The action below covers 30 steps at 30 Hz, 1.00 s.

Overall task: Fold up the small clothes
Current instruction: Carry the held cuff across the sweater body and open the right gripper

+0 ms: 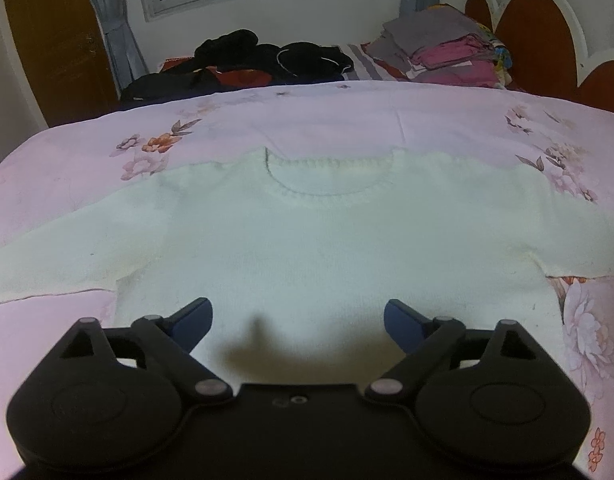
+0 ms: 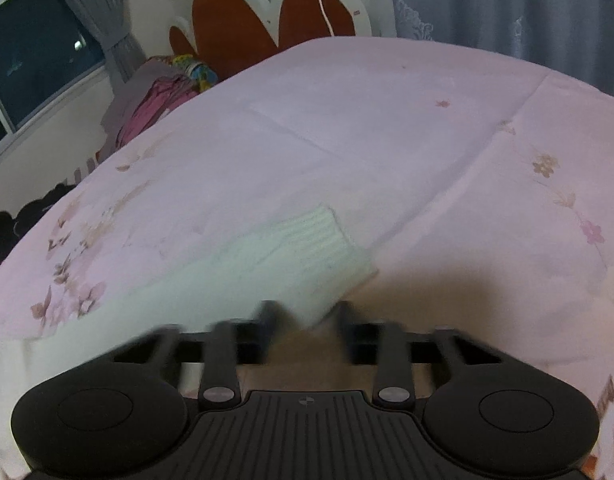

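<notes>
On the pink flowery bedspread (image 1: pixel 347 112) a white sweater (image 1: pixel 327 240) lay flat, front up, with its round neck hole on the far side and both sleeves stretched out to the sides. From the left wrist view, far back on the left, a heap of black clothes (image 1: pixel 267 58) sat on the bed. To the right of it was a pile of folded clothes (image 1: pixel 447 52), grey on top and pink below, next to the brown and white headboard (image 1: pixel 535 36). The left gripper (image 1: pixel 298 316) hung over the bottom part of the sweater with its blue fingers (image 1: pixel 191 318) spread wide, holding nothing. The right gripper (image 2: pixel 307 316) was at the sweater's sleeve (image 2: pixel 275 256), near the ribbed cuff. Its fingers looked blurry with a gap between them, and the sleeve edge sat in that gap, not pinched.
</notes>
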Available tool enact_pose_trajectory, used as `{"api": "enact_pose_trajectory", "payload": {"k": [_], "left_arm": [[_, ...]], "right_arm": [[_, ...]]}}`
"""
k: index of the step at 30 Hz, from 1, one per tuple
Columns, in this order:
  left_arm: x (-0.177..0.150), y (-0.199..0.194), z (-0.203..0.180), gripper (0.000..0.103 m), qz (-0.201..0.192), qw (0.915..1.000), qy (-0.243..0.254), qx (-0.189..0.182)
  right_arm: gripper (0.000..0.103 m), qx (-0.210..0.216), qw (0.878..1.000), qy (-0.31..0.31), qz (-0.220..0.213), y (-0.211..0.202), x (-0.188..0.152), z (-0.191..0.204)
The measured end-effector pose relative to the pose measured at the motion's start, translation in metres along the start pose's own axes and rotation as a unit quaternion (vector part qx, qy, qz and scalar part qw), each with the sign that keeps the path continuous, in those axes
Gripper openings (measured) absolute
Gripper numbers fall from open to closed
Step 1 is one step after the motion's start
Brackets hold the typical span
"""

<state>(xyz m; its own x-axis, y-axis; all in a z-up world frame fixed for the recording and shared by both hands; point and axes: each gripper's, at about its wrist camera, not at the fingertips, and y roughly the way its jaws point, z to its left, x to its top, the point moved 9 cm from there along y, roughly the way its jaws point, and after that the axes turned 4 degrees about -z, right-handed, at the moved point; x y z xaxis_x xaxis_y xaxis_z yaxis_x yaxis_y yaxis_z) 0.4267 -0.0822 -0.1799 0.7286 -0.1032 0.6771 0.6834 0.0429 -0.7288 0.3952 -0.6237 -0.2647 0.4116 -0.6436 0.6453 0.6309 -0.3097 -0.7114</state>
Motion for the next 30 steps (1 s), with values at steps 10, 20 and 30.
{"api": "enact_pose_trajectory", "payload": {"k": [10, 20, 30], "left_arm": [[0.007, -0.004, 0.017, 0.088, -0.014, 0.9998, -0.008, -0.011], [0.008, -0.014, 0.083, 0.088, -0.03, 0.9986, -0.032, -0.029], [0.001, -0.021, 0.168, 0.089, -0.03, 0.9982, -0.052, -0.004]], "right_arm": [[0.002, 0.066, 0.996, -0.028, -0.052, -0.036, 0.013, 0.054], [0.002, 0.215, 0.966, -0.127, -0.068, -0.122, -0.045, 0.244], [0.002, 0.329, 0.924, -0.193, 0.026, -0.158, -0.203, 0.425]]}}
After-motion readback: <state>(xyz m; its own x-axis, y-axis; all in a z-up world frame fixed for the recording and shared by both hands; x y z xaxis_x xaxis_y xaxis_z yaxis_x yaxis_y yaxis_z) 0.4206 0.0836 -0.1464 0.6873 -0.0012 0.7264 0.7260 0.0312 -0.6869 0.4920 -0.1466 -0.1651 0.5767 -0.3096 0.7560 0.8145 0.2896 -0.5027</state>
